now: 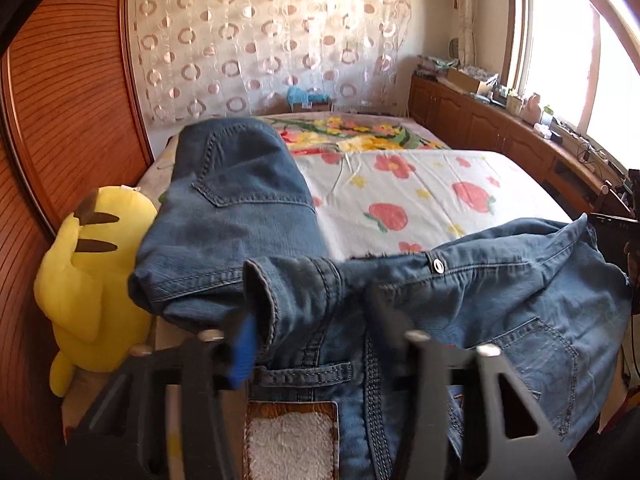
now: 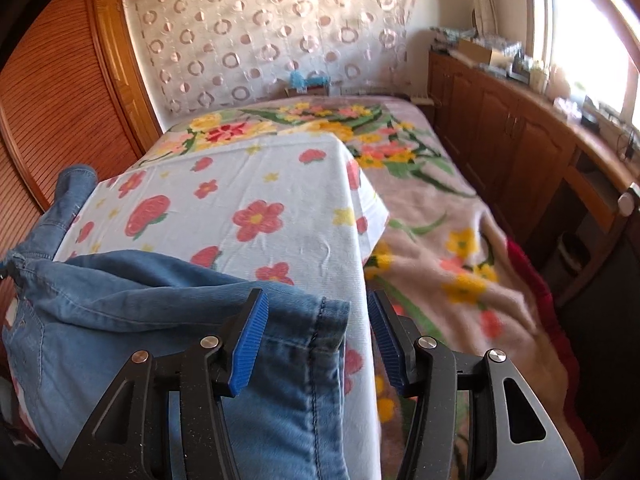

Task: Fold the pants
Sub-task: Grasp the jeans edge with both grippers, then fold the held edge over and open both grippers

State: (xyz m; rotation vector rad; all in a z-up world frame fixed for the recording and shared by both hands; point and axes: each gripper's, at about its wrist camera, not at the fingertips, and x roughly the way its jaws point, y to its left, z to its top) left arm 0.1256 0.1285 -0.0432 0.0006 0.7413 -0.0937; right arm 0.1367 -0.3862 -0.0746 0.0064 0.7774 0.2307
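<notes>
So the whole thing is set on a bed (image 2: pixel 460 240) in a sunlit bedroom. The bed is covered with a fuzzy pinkish blanket (image 2: pixel 440 216) printed with yellow and red flowers, and a smoother white sheet (image 2: pixel 248 200) with strawberries and little blossoms is laid over part of it. A sheer curtain (image 1: pixel 264 36) dotted with rings is hung across the far wall, slatted wooden wardrobe doors (image 1: pixel 68 92) are seen on the left, and a row of panelled wooden cabinets (image 2: pixel 512 140) cluttered with small stuff runs under a bright window (image 1: pixel 560 40) on the right. A soft yellow plush toy (image 1: pixel 96 292) is slumped at the left edge of the bed.

The pants (image 1: pixel 440 304), blue denim jeans with heavy double stitching, a metal snap and a fuzzy-centred brown patch at the waistband, are draped across the near end of the bed, one part bunched up toward the plush toy and the wardrobe side.

In the left wrist view, the left gripper (image 1: pixel 312 344) is buried in the waistband: denim is folded between and over the black fingers, though whether the blue pads are really pressed on it can't be told. In the right wrist view, the right gripper (image 2: pixel 316 344) is held with fingers spread, a stitched denim edge lying between the ribbed blue pads without being squeezed.
</notes>
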